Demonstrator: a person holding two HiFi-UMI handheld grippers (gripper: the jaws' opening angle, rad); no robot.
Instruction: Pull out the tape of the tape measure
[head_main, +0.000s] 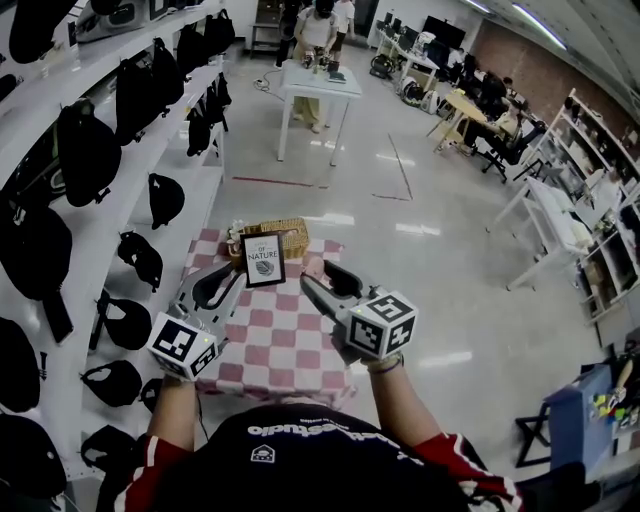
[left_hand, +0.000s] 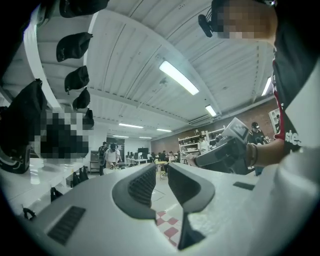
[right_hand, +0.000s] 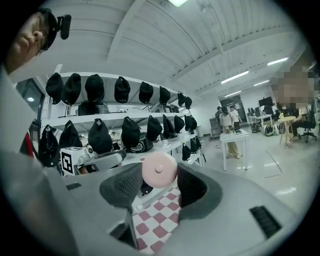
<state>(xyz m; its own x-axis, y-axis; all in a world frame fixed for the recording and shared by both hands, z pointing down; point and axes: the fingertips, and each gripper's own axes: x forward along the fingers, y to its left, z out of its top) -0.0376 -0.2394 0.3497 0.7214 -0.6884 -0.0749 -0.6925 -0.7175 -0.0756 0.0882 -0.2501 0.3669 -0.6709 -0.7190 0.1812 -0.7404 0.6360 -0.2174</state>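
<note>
The tape measure (right_hand: 159, 170) is a small round pink disc with a centre button, and my right gripper (right_hand: 159, 181) is shut on it. No pulled-out tape shows. In the head view that gripper (head_main: 315, 272) hovers over the red-and-white checkered table (head_main: 290, 345), with a bit of the pink tape measure (head_main: 311, 267) at its tips. My left gripper (head_main: 233, 274) hangs beside it to the left, also above the cloth. Its jaws (left_hand: 161, 176) stand almost together, with only a narrow slit and nothing visible between them.
A framed sign (head_main: 264, 260), a wicker basket (head_main: 287, 234) and small bottles (head_main: 235, 238) stand at the table's far edge. Shelves of black caps (head_main: 90, 150) line the left side. Farther off a person stands at a white table (head_main: 320, 85).
</note>
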